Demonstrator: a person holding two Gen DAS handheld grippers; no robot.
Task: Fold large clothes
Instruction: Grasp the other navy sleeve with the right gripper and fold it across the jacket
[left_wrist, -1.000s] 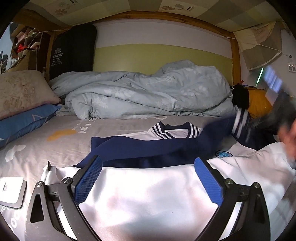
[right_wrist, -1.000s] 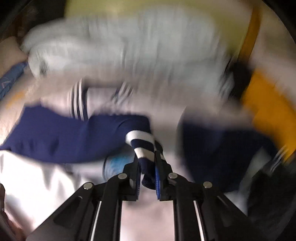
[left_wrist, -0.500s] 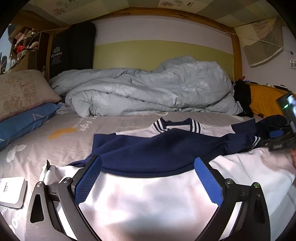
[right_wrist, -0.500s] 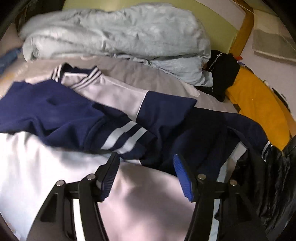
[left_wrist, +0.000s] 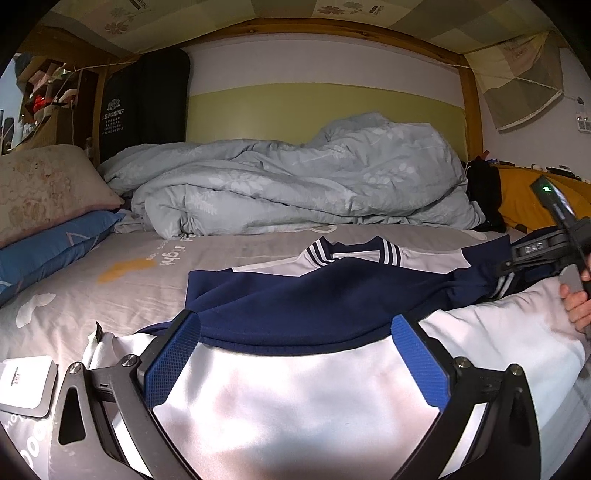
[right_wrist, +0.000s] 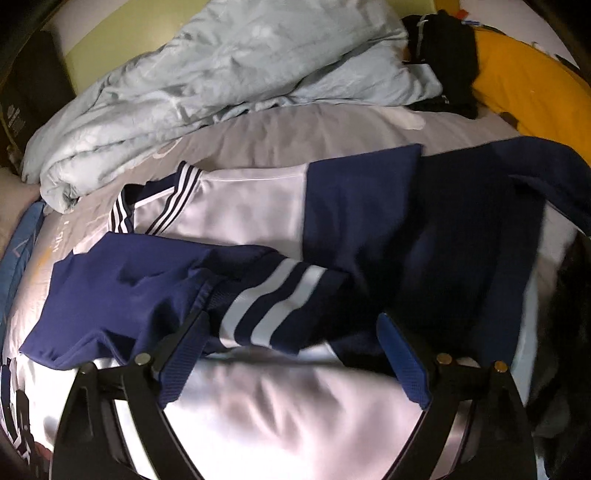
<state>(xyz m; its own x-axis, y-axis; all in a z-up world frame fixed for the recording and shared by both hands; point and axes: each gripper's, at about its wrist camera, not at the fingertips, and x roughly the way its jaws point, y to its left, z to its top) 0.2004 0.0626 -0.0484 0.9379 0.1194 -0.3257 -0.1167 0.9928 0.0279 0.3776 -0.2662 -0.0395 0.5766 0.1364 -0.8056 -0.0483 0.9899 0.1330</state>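
Observation:
A white jacket (left_wrist: 295, 398) with navy sleeves lies flat on the grey bed sheet (left_wrist: 122, 280). One navy sleeve (right_wrist: 155, 291) is folded across the chest, and its striped cuff (right_wrist: 269, 310) rests on the white body. My right gripper (right_wrist: 291, 354) hovers just over the cuff; its jaws are still opening and hold nothing. It also shows at the right edge of the left wrist view, as the right gripper (left_wrist: 532, 254) held by a hand (left_wrist: 576, 306). My left gripper (left_wrist: 295, 350) is open low over the jacket's white front, its blue pads apart, with nothing held.
A rumpled pale blue duvet (left_wrist: 295, 184) lies across the back of the bed. Pillows (left_wrist: 48, 206) are stacked at the left. A black garment (right_wrist: 447, 48) and a yellow cover (right_wrist: 528, 88) sit at the far right. A small white device (left_wrist: 26, 384) rests on the sheet near my left gripper.
My right gripper let go of the striped cuff, opened wide and dropped lower. The navy sleeve now lies folded across the jacket. My left gripper has stayed put.

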